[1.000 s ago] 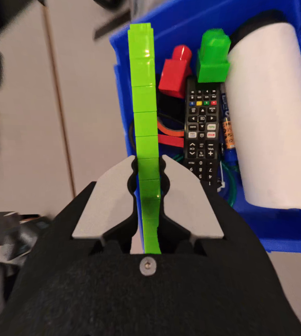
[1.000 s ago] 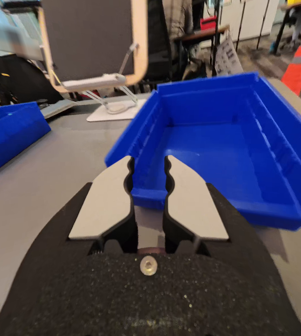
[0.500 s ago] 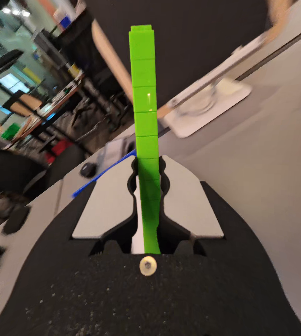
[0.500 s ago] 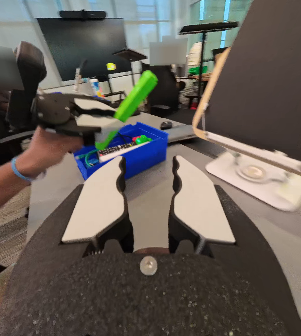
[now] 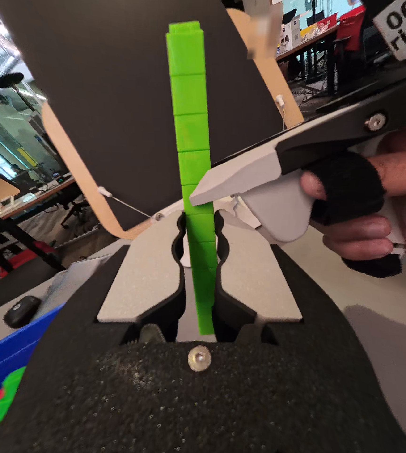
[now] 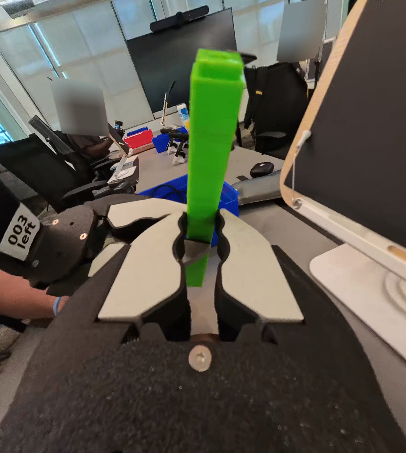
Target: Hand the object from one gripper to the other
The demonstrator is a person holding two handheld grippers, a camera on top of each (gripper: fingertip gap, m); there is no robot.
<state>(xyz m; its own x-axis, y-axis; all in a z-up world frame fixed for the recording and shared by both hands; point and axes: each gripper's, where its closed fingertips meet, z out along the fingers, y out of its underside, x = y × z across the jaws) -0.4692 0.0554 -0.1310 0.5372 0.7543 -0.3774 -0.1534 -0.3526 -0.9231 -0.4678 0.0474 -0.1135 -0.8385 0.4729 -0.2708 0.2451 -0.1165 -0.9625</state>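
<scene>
Office chairs and monitors crowd behind the grey bench (image 6: 295,235). Left gripper (image 5: 199,220) fingers clamp the green block stick (image 5: 192,137). Right gripper (image 6: 200,221) fingers press its sides too.

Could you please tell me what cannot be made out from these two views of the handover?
- Left wrist view: the right gripper shows one finger only; the green block stack hides the other.
- Right wrist view: the left gripper hides part of the stack's lower end.
</scene>
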